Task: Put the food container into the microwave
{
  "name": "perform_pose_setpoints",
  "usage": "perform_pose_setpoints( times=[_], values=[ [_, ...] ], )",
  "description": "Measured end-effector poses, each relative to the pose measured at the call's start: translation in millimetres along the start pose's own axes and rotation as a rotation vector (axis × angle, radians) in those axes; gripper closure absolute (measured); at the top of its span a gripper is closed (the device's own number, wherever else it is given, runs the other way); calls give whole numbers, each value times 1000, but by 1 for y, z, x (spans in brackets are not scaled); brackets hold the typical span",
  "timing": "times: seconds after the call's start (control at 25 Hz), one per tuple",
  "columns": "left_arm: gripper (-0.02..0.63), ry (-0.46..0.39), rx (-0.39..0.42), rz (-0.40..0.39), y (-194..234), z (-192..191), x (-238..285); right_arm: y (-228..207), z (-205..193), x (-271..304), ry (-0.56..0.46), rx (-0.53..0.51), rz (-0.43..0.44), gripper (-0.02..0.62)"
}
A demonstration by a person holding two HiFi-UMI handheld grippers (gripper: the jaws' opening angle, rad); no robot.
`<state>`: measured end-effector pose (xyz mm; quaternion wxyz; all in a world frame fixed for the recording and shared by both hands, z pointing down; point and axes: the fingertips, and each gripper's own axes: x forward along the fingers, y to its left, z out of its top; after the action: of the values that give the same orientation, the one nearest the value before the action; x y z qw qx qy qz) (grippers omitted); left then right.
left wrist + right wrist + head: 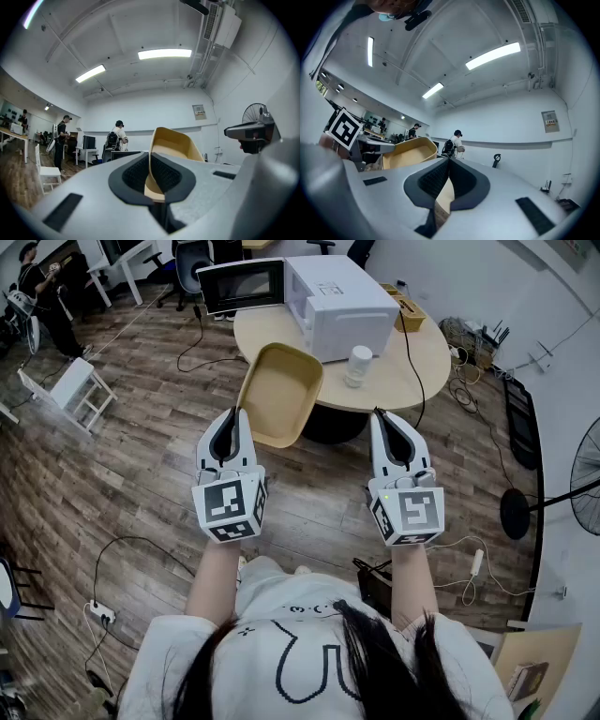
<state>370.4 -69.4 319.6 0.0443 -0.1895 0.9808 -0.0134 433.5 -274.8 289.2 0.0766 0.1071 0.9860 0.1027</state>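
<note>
A tan, shallow food container [281, 390] hangs in the air just in front of the round table [417, 367], tilted with its hollow towards me. My left gripper [234, 414] is shut on its near rim; in the left gripper view the rim of the container [176, 145] is pinched between the pads of the left gripper [150, 158]. My right gripper [378, 414] is held beside it to the right, shut, with nothing in it [449, 160]. The container [405, 157] shows at its left. The white microwave [342, 301] stands on the table with its door [242, 285] swung open to the left.
A white jar [358, 367] stands on the table in front of the microwave, and a wooden box [405, 307] behind it. Cables trail over the wooden floor. A white stool [80, 390] is at the left, a fan [581, 479] at the right, and people at the far left.
</note>
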Motion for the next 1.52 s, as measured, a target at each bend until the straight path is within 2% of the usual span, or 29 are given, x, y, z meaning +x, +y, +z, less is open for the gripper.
perform_pose_setpoints(
  times=[0.32,0.64,0.96,1.52],
  values=[
    [588,-19,25,9,-9,6,13,-12,-6,6,-8,-1,5,566],
    [588,-16,11,16,22,-2,46,-4,-16,41,17,-32,9,566],
    [588,-20,6,-26,88,-6,117,10,-18,125,7,-13,-52,566],
    [588,-20,13,-173,219,-7,251,60,-11,295,24,10,-162,566]
  ],
)
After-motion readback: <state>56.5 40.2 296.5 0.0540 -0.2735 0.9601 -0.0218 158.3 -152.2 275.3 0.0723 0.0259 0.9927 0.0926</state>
